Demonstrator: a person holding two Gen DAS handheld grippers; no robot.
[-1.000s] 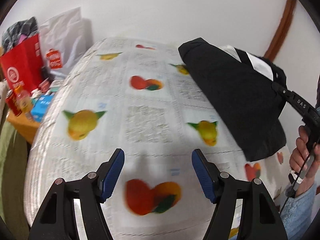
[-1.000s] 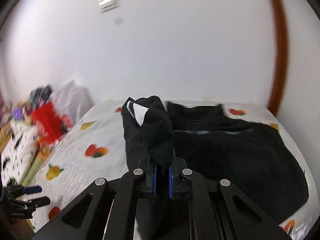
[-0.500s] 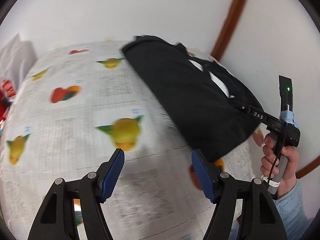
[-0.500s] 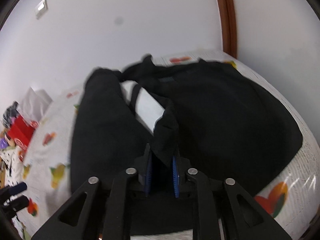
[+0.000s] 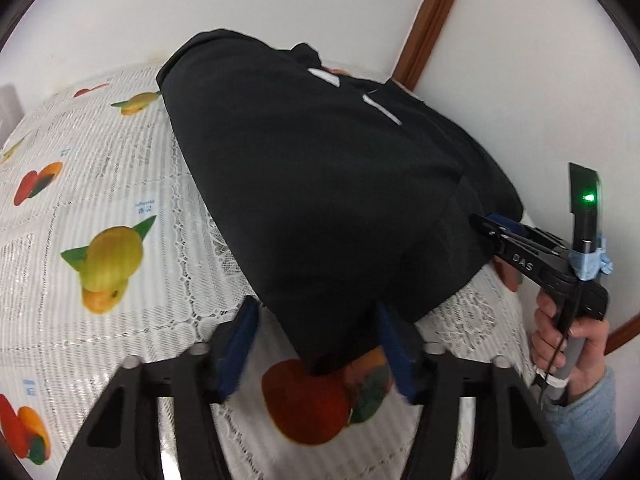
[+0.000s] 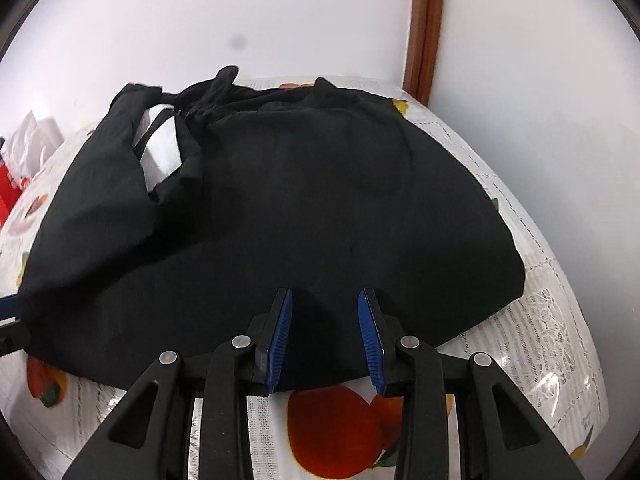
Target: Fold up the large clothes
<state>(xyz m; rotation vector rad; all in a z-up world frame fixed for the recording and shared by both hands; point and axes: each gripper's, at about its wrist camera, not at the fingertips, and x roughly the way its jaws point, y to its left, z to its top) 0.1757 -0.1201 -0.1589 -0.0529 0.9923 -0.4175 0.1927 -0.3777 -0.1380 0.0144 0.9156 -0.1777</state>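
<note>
1. Black garment (image 6: 304,208) lies folded on the counter (image 5: 120,160), on the side near the wall corner with the brown trim (image 5: 428,20). In the right wrist view it fills most of the frame.
2. Left part of the garment is doubled over; a white panel (image 6: 160,152) shows in the fold gap, crossed by a thin black strap. In the left wrist view only two white slivers (image 5: 380,108) show on top.
3. Near hem runs along the front edge of the counter, just ahead of both grippers.
4. Right gripper (image 6: 326,336): jaws parted to a medium gap, blue pads (image 6: 280,336) on either side of the hem, nothing clamped between them. Fabric sits in the gap; cannot tell if the pads touch it.
5. From the left wrist view the right gripper (image 5: 492,228) has its tips at the garment's right edge, held by a hand (image 5: 568,336) in a light-blue sleeve. A green LED (image 5: 588,199) is lit on the unit above the handle.
6. Left gripper (image 5: 316,340): jaws wide, straddling the garment's near-left corner, not closed on it. Pads blurred.
7. Counter cover is a white lace-pattern cloth printed with fruit: a yellow fruit (image 5: 108,260) left of the garment, an orange-red one (image 6: 336,428) below the right gripper.
8. Far left in the right wrist view: red (image 6: 8,196) and white (image 6: 36,136) items, too small to identify.
</note>
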